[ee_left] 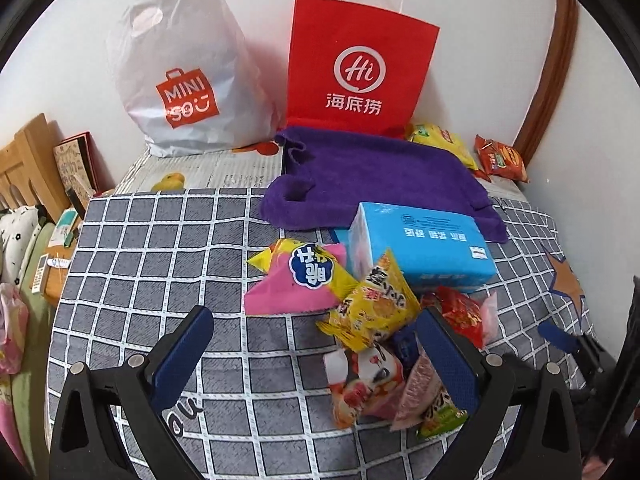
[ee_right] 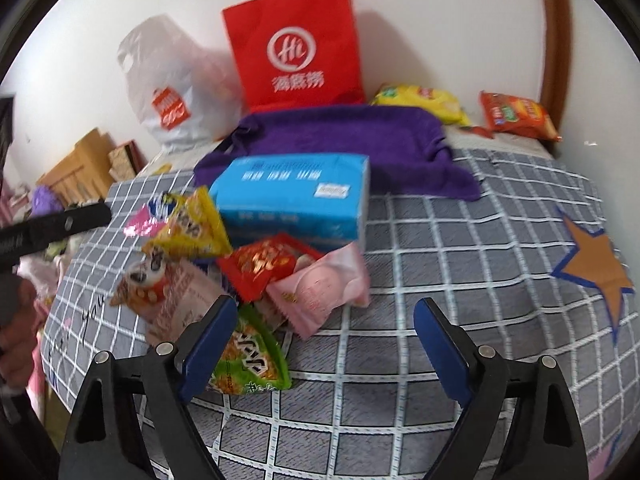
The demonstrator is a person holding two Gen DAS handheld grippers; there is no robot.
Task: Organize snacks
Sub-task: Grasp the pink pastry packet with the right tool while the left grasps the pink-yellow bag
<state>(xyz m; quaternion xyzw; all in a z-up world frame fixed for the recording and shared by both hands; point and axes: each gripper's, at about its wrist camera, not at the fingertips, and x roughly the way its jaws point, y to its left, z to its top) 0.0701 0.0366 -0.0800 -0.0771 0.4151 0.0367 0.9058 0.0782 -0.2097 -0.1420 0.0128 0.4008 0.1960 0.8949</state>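
Grey checked cloth [ee_left: 160,240] covers the bench under both your grippers. At far left against the wall stands a white plastic bag [ee_left: 180,80], then a red paper bag [ee_left: 360,64] behind a purple towel [ee_left: 380,172]. Your left gripper [ee_left: 316,324] is spread wide, nothing clamped — its right finger [ee_left: 452,360] is among the snack pile [ee_left: 372,312] beside the blue tissue pack [ee_left: 424,244]. Your right gripper [ee_right: 324,320] stands released too — green packet [ee_right: 248,364] by its left finger.
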